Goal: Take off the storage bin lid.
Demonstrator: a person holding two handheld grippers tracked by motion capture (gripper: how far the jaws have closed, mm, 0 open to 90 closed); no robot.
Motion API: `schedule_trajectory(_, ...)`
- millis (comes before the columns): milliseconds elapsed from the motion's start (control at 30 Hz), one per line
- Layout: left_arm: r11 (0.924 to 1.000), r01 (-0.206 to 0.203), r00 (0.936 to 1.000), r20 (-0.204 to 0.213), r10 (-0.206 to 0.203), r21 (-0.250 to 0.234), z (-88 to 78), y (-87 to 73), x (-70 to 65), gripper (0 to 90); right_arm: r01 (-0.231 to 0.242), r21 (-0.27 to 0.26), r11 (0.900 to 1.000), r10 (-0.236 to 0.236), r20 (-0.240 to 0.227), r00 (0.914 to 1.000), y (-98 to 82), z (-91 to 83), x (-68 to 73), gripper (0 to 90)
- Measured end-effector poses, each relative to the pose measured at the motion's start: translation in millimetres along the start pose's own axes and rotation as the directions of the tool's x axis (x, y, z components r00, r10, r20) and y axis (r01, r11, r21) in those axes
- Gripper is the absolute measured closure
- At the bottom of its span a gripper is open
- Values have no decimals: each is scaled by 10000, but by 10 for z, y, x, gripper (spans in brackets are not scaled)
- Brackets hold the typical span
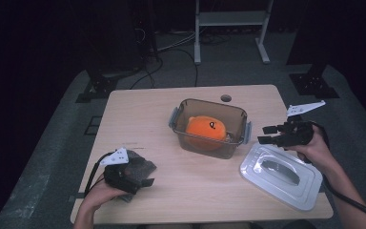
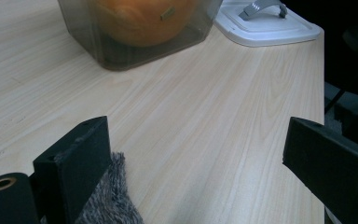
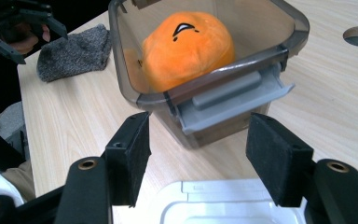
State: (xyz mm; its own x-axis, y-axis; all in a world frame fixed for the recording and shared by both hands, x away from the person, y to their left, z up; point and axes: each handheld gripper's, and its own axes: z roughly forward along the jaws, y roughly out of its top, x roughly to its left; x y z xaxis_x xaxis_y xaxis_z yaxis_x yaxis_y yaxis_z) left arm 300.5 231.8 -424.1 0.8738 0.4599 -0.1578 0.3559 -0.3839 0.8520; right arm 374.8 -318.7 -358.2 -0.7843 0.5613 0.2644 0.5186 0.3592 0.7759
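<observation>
Two parted right gripper (image 3: 198,158) jaws, white lid (image 3: 233,205) beneath, untouched

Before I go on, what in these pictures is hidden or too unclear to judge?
- Orange plush toy: its underside is hidden by the container walls, high view.
- Grey fuzzy cloth: partly covered by the left hand-held gripper, high view; cut off by the bottom edge, left gripper view.
- Lid: cut off at the bottom edge, right gripper view.
</observation>
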Motion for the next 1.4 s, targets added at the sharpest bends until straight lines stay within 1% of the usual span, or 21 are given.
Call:
schedule_trajectory(167,10000,17,10000,-1,-17,3,7,-2,-1,69,74,-12,10000,-74,90,9999,-124,-18,3,373)
schedule_trajectory(367,10000,23,10000,14,-23,46,11,-4,0,69,-16,27,10000,15,65,10000,-298,3,-11,366)
schedule_trajectory(533,10000,32,10000,20,-32,36,9,-5,1,69,87,130,9999,-88,114,9999,-400,25,0,358)
schedule_trajectory(667,10000,51,10000,14,-51,34,7,-6,0,69,113,107,9999,-114,120,9999,-468,29,17,354)
schedule_trajectory(767,10000,76,10000,8,-76,8,6,-6,-1,69,153,146,9998,-156,211,9997,-523,20,30,353)
schedule_trajectory(900,10000,29,10000,29,-29,48,11,-6,0,68,109,203,9997,-116,301,9995,-610,14,23,352)
schedule_trajectory(1000,10000,32,10000,29,-32,45,11,-6,-1,68,-20,235,9997,12,338,9994,-679,13,9,352)
schedule_trajectory(1133,10000,63,10000,39,-63,51,15,-9,-3,68,-39,285,9996,26,462,9989,-770,11,1,353)
schedule_trajectory(1400,10000,58,10000,42,-58,64,14,-7,-7,68,-170,387,9991,145,642,9978,-897,6,-18,353)
